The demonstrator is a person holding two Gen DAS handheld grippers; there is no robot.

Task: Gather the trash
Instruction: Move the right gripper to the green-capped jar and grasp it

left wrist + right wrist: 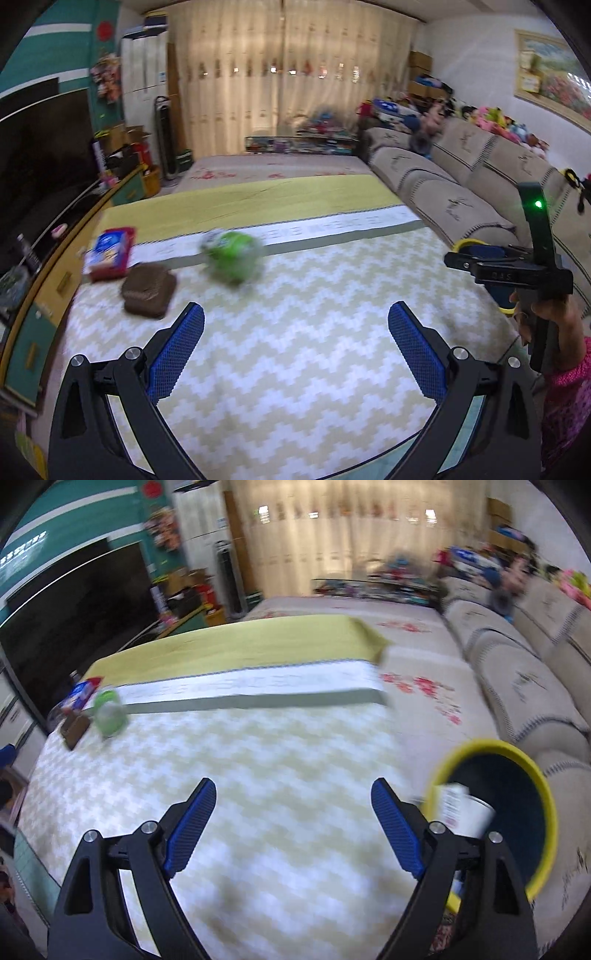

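Left tool (295,347): jaws wide apart, holding nothing, above the zigzag-cloth surface (295,369).
Right tool (293,827): likewise spread and empty, beside the yellow-rimmed bin (524,760), which holds a white carton (461,808).
Trash remaining at the far left: green crumpled wrapper (232,256), brown packet (149,291), red-and-blue pack (109,253).
Advice: probably take the wrapper first; straddle it fully before closing, since it looks soft and may slip.

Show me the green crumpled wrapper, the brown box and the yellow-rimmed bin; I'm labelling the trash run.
green crumpled wrapper (232,255), left wrist view, middle of its blurred bulge.
brown box (148,290), left wrist view, centre of its top face.
yellow-rimmed bin (491,746), right wrist view, far arc of the rim.
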